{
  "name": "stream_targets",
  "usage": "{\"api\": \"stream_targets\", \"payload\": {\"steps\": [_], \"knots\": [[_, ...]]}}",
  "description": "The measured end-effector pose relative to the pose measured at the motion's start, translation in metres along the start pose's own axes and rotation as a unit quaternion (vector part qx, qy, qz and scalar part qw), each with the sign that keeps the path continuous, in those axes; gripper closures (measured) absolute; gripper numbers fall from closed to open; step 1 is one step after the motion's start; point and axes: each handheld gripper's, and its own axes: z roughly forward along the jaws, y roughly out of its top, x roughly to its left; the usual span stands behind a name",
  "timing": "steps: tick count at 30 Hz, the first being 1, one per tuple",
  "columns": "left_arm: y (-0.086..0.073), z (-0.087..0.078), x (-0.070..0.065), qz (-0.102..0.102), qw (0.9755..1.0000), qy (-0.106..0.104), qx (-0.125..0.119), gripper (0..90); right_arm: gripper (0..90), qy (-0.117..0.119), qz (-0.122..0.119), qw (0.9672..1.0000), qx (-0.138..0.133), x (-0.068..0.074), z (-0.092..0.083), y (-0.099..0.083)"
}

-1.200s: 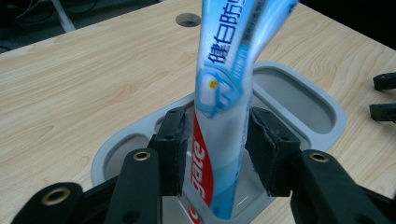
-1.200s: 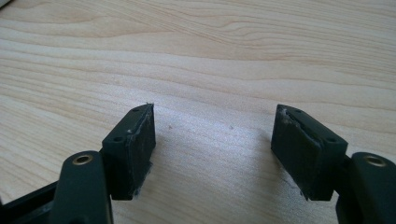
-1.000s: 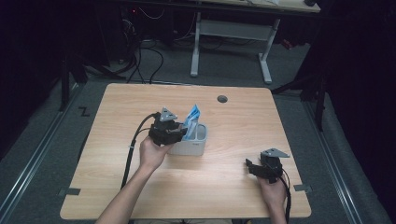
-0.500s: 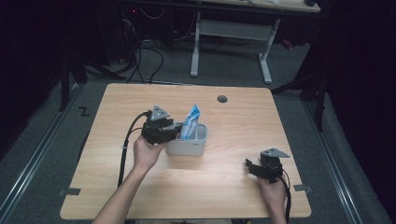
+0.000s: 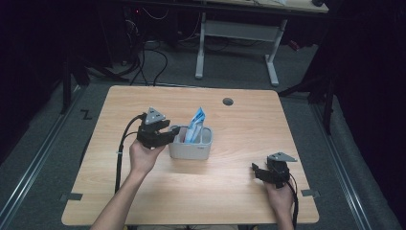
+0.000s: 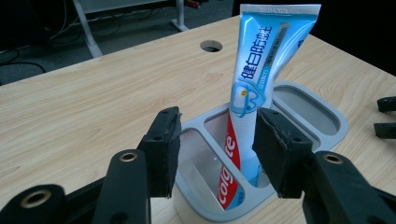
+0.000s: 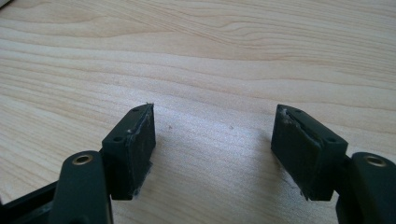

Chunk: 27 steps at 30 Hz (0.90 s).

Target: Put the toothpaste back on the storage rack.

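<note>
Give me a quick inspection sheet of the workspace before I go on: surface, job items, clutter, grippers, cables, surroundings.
Surface: wooden table, with a round hole near the far edge.
Job's things: toothpaste tube stands tilted in a compartment of the grey holder; the end compartment looks empty.
Clutter: nothing seen.
Grippers: left gripper at the holder, its jaws have just been opening, the tube beyond them with no visible contact. Right gripper open over bare table, nothing between its jaws.
Cables: a black cable trails from the left gripper over the table's left edge.
Surroundings: dark room, a white desk frame and floor cables behind.
</note>
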Motion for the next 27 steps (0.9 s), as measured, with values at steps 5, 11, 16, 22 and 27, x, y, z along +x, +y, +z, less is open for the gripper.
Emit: {"api": "stream_targets", "payload": {"steps": [5,11,16,22,27], "knots": [[-0.002,-0.005,0.005,-0.009,0.9999,0.005,-0.008,50.2,30.6,0.0,0.0,1.0,0.0,0.0,0.0,0.0],[-0.007,-0.01,0.012,-0.018,0.9998,0.011,-0.008,49.5,30.6,0.0,0.0,1.0,0.0,0.0,0.0,0.0],[-0.011,-0.015,0.018,-0.029,0.9994,0.015,-0.014,49.3,30.6,0.0,0.0,1.0,0.0,0.0,0.0,0.0],[-0.016,-0.02,0.023,-0.036,0.9991,0.019,-0.014,49.2,30.6,0.0,0.0,1.0,0.0,0.0,0.0,0.0],[-0.019,-0.025,0.027,-0.046,0.9985,0.021,-0.018,48.8,30.7,0.0,0.0,1.0,0.0,0.0,0.0,0.0]]}}
